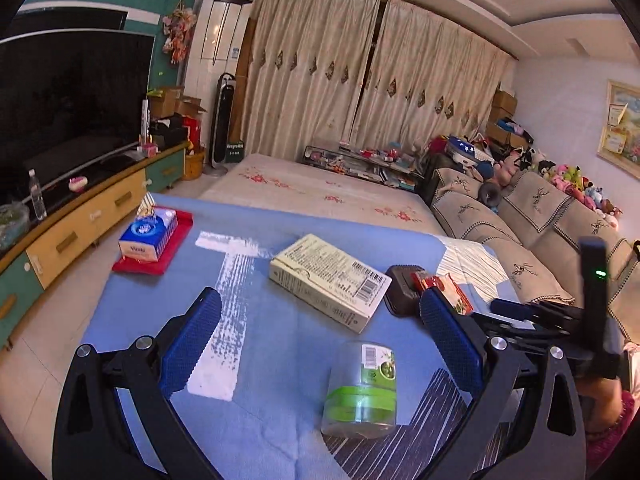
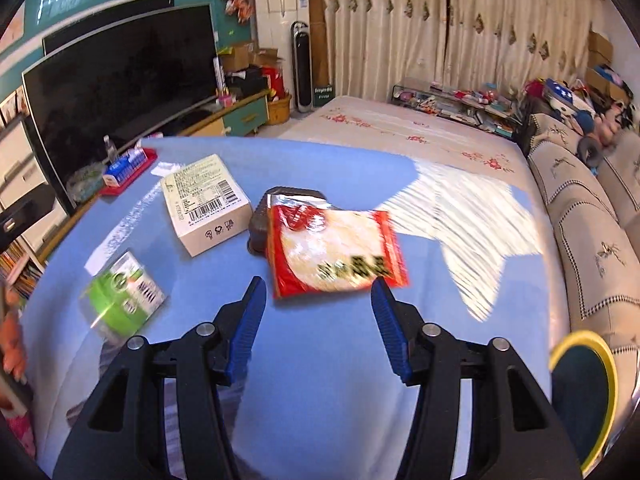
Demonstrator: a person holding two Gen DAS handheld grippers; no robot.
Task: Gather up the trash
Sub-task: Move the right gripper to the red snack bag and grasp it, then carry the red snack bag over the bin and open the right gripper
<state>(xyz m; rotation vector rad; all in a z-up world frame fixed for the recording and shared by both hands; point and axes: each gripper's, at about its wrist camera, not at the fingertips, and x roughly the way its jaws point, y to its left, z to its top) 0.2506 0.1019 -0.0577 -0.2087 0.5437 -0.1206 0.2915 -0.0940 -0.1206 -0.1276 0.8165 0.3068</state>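
Red-and-cream foil, the snack packet [image 2: 336, 250], lies flat on the blue-covered counter [image 2: 320, 360] directly ahead of the right gripper [image 2: 318, 294], its near edge just beyond the fingertips and roughly centred in the gap between them. The packet's long axis runs away from that gripper and slightly to the left, with its far silver end resting against a dark brown object [image 2: 280, 216] behind it. Jaws of the right gripper stand wide apart and hold nothing. The left gripper [image 1: 320, 312] is likewise spread wide and empty; from its view the same packet [image 1: 444, 286] shows only as a sliver behind the right fingertip, well off to that side. Nearer the left gripper are a clear jar with a green band [image 1: 362, 392], lying on its side between the fingers, and a pale carton [image 1: 330, 280] farther ahead. Judged from this layout, the right gripper is the nearer to the packet, and a short forward reach would bring the fingers astride its near edge. A yellow-rimmed bin [image 2: 584, 396] sits low to the right of that gripper, a probable destination. Because the packet is thin and flat, the fingers will probably need to come in low.
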